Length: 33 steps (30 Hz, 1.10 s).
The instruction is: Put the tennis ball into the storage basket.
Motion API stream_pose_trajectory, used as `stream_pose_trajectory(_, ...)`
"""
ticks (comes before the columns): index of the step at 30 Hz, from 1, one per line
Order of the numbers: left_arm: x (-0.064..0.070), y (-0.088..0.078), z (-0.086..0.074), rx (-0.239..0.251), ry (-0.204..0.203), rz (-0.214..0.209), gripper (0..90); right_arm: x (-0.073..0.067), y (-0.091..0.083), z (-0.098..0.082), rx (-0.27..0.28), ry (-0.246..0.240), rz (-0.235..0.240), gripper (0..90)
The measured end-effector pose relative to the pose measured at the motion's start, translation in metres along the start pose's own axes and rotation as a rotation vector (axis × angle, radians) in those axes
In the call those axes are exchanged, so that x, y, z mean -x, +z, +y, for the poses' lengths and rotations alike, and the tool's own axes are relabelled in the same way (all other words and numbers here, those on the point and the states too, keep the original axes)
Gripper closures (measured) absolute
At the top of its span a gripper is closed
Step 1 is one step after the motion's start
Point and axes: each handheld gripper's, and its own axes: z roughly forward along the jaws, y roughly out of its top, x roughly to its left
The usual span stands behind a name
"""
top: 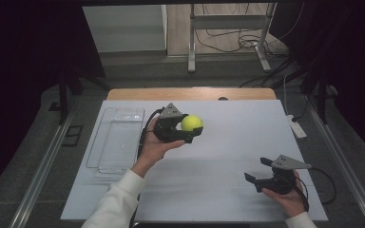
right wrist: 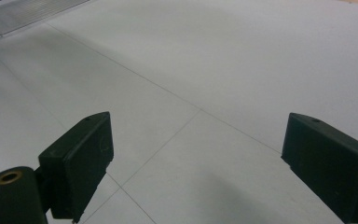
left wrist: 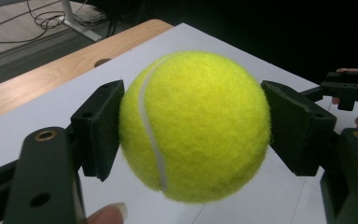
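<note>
While clamped — tennis ball (top: 192,123) mid-table.

Left gripper (top: 192,132): black body, grey three-cornered top plate, black cable trailing.
Right gripper (top: 257,169): black, matching grey plate, black cable looping behind.
Jaws: blocky black arms with flat rectangular pads; brass-ringed holes at their bases.
Sleeves (top: 119,202): white, long, reaching both wrists.

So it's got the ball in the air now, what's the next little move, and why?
Probably carry the tennis ball left toward the clear tray. The left gripper is clamped on it above the white table, the tray looks empty, and the right gripper sits open, holding nothing.
</note>
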Motion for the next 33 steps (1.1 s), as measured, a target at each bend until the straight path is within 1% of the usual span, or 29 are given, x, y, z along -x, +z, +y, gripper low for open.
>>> stream_pose_trajectory(17,-0.009,-0.011,0.002,0.030,-0.017,0.029,27.0,0.000,-0.001,-0.001,0.002,0.002,-0.002,9.0)
stream_pose_trajectory(25,-0.012,-0.016,0.005,0.045,-0.017,0.044,26.9,0.000,-0.001,-0.001,0.002,0.001,-0.004,9.0)
stream_pose_trajectory(33,-0.015,-0.020,0.008,0.055,-0.019,0.051,26.9,0.000,-0.001,-0.001,0.002,0.003,-0.008,9.0)
